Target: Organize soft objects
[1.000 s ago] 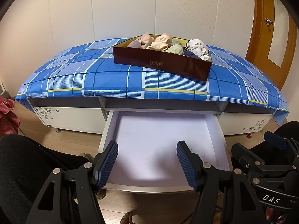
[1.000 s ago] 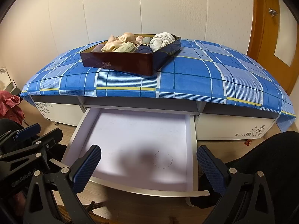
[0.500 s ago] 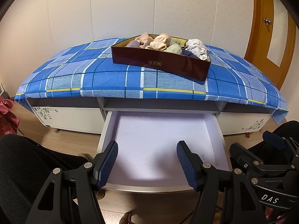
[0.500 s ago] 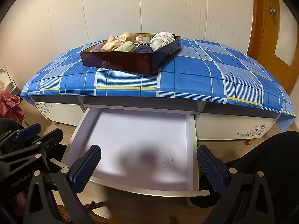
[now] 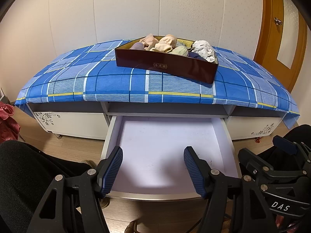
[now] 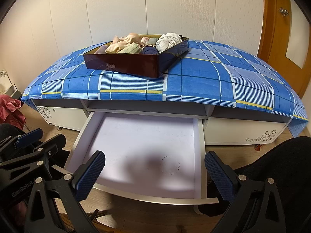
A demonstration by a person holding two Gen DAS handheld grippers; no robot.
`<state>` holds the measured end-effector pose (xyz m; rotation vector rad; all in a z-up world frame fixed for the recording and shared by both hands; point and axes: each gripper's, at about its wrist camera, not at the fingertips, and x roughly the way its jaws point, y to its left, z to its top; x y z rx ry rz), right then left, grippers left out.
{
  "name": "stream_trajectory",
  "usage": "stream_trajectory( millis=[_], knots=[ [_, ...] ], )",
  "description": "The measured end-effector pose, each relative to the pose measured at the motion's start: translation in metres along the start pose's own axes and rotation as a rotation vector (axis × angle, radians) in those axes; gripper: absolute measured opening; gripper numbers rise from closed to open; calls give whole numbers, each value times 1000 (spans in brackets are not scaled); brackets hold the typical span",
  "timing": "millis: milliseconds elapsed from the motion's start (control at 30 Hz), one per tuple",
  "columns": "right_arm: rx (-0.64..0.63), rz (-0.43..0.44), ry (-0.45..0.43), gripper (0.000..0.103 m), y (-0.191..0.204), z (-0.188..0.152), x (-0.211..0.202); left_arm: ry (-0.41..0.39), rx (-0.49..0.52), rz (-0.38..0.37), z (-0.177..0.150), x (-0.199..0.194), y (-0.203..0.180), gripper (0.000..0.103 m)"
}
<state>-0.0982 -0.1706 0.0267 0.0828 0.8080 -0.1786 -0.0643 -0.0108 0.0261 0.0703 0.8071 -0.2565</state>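
The left tongs [image 5: 153, 167] hang with their 2 blue-padded fingers [image 5: 111, 171] parted about halfway and nothing between them, tilted down over the front part of an open white drawer [image 5: 108, 136]. The right tongs [image 6: 155, 174] stand wider apart, also gripping nothing, above the near edge of the same drawer [image 6: 202, 145]; in the right wrist view a faint round mark shows on the drawer floor between their fingers. The 2 tongs are side by side: the right one shows at the lower right of the left wrist view, and the left one at the lower left of the right wrist view. Beyond both tongs and higher up, a low white cabinet [image 5: 77, 123] with flower prints on its fronts carries a blue checked cloth [image 5: 97, 81] over its surface. On that cloth, ahead of the left tongs and slightly to their right, sits a dark red box [image 5: 165, 68], set at an angle; from the right tongs it lies ahead and to their left [image 6: 124, 64]. The box holds the soft objects [image 5: 163, 45]: bundled pieces of fabric in peach, pale green, dark blue and a crumpled white one [image 5: 204, 49] at its right end. Dark-clothed legs of the person [image 5: 23, 174] flank the tongs. A red cloth heap [image 6: 11, 112] lies on the wooden floor far to the left, and a wooden door [image 6: 279, 29] stands far to the right.
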Motion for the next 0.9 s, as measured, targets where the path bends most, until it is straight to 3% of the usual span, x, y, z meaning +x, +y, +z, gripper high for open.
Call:
stream_trajectory(
  millis=[733,900],
  knots=[
    [10,3,12,103,-2,0,4,1,-1,-2,-1,-1,0,66],
    [18,1,21,103,-3,0,5,29,11,-30,-1,4,-3,66]
  ],
)
